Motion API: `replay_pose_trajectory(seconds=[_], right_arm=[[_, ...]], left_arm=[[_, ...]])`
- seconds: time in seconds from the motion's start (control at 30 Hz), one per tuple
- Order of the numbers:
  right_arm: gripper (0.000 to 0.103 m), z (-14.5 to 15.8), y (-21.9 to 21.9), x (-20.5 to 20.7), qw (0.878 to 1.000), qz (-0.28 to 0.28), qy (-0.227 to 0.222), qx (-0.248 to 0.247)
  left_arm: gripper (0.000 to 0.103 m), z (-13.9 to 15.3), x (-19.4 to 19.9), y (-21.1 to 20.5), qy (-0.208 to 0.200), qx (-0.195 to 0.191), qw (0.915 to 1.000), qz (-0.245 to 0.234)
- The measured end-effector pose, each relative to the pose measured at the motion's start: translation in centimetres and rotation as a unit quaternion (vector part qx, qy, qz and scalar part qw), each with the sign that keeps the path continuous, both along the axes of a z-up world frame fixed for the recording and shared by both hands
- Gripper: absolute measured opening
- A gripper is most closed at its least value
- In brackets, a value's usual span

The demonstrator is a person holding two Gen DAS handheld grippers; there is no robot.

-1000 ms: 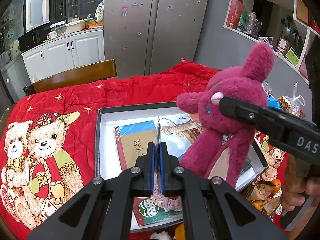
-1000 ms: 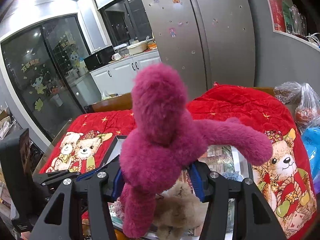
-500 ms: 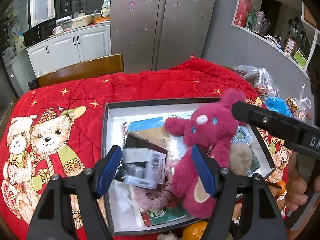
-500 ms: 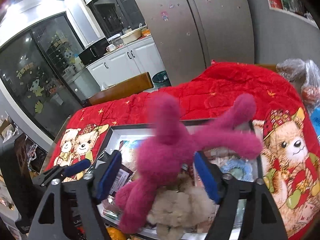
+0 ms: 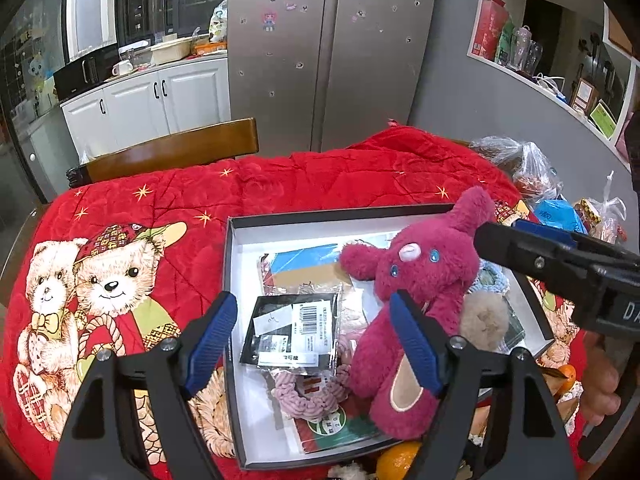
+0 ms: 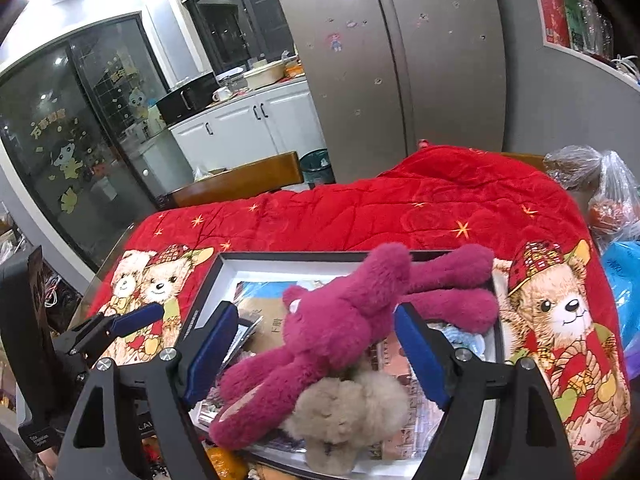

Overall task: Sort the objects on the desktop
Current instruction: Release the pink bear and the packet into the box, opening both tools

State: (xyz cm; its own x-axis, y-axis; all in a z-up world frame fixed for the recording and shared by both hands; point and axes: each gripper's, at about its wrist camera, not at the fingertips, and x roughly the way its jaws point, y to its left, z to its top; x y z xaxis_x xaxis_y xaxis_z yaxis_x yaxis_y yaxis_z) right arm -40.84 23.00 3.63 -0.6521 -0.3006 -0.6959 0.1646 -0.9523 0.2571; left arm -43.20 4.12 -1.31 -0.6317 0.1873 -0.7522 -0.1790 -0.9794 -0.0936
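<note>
A magenta plush toy lies in the white box with a dark rim on the red bear-print quilt. It also shows in the right wrist view, over a beige plush. A black packet with a barcode label, a pink rope ring and papers lie in the box. My left gripper is open and empty above the box. My right gripper is open, its fingers either side of the magenta plush without holding it.
A wooden chair back stands behind the table. Plastic bags of goods sit at the right edge. An orange lies by the box's near rim. The red quilt spreads left of the box.
My right gripper opened and let the magenta plush drop into the box. My left gripper opened from shut, and the black barcode packet now lies in the box below it.
</note>
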Motion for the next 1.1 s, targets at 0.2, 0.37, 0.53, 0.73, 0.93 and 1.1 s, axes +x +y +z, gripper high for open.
replay_pose_trajectory(seconds=[0.2, 0.37, 0.53, 0.73, 0.93, 1.1], right_arm=[[0.083, -0.1, -0.4, 0.1, 1.0, 0.005, -0.003, -0.001], [0.083, 0.5, -0.5, 0.5, 1.0, 0.004, 0.006, 0.007], [0.083, 1.7, -0.8, 1.3, 0.999, -0.005, 0.024, 0.022], [0.083, 3.9, -1.4, 2.9, 0.998, 0.001, 0.051, 0.025], [0.083, 6.8, -2.3, 5.8, 0.995, 0.003, 0.095, 0.027], [0.083, 9.2, -2.3, 9.0, 0.993, -0.005, 0.118, 0.017]], left_arm=[[0.08, 0.2, 0.1, -0.1, 0.005, -0.001, 1.0, -0.001], [0.079, 1.1, 0.4, -0.4, 0.014, 0.0, 0.9999, -0.001], [0.08, 2.3, 1.1, -0.6, 0.026, -0.002, 0.9997, -0.002], [0.08, 4.6, 2.6, -0.7, 0.038, 0.003, 0.9993, -0.001], [0.08, 8.5, 6.1, -0.4, 0.075, 0.022, 0.9967, -0.022], [0.088, 11.6, 10.5, -1.4, 0.108, 0.037, 0.9934, -0.011]])
